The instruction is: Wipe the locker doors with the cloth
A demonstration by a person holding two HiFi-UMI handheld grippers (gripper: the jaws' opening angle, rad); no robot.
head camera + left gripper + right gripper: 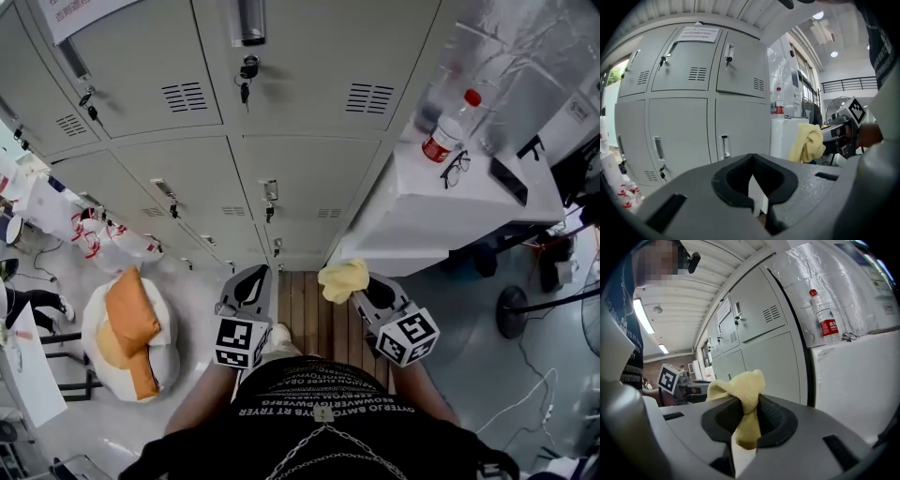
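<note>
A bank of grey locker doors [300, 178] stands straight in front of me; they also fill the left gripper view [679, 126] and show in the right gripper view [773, 357]. The yellow cloth [344, 278] is bunched in my right gripper [361, 292], which is shut on it a short way from the lowest doors. In the right gripper view the cloth [740, 385] sticks up out of the closed jaws of that gripper [749, 401]. My left gripper [251, 281] is beside it, jaws together and holding nothing [751, 157]. The cloth [807, 143] shows to its right.
A white cabinet [441, 216] stands right of the lockers with a red-capped bottle [450, 127], glasses [455, 169] and a phone [508, 180] on top. An orange and white cushion [131, 333] lies on the floor at left. Keys [246, 89] hang from locks. A fan base [511, 309] stands at right.
</note>
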